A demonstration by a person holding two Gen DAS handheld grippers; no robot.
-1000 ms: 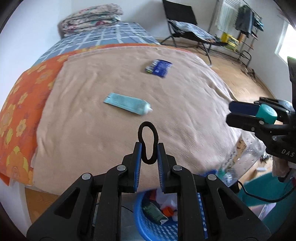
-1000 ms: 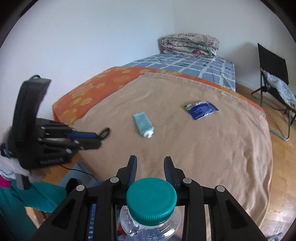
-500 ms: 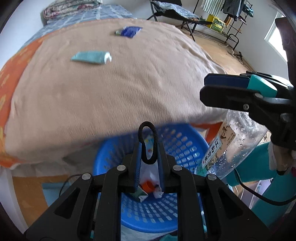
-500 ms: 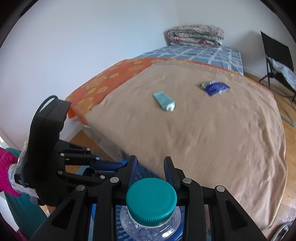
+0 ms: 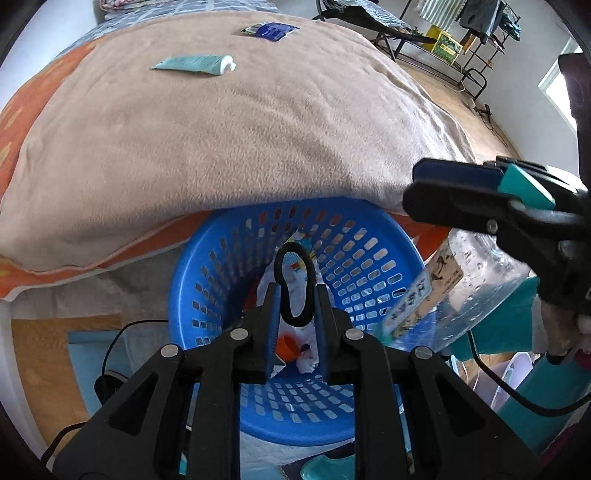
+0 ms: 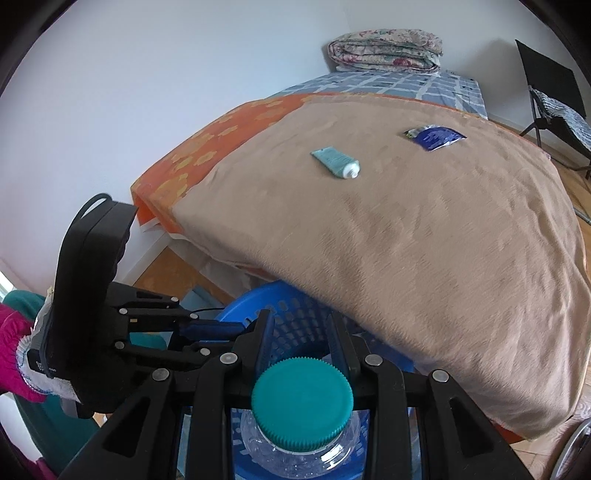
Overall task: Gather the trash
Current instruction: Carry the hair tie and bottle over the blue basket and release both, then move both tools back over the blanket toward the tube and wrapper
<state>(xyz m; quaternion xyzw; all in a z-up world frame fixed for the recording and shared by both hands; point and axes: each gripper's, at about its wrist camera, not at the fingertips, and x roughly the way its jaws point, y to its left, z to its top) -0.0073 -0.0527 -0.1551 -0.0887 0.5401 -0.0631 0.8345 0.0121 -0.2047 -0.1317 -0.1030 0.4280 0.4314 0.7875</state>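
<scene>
My left gripper is shut on a black hair tie and holds it over the blue basket, which stands on the floor against the bed's edge with trash inside. My right gripper is shut on a clear plastic bottle with a teal cap, at the basket's right rim; the bottle also shows in the left wrist view. A teal tube and a blue wrapper lie on the tan blanket; the right wrist view shows the tube and wrapper too.
The bed has an orange flowered sheet and a folded quilt at its head. A black folding chair stands on the wood floor beyond. A drying rack stands by the far wall. Cables lie beside the basket.
Both grippers have dropped from above the bed to the basket at its edge. The left one, still holding the hair tie, is now over the basket's inside.
</scene>
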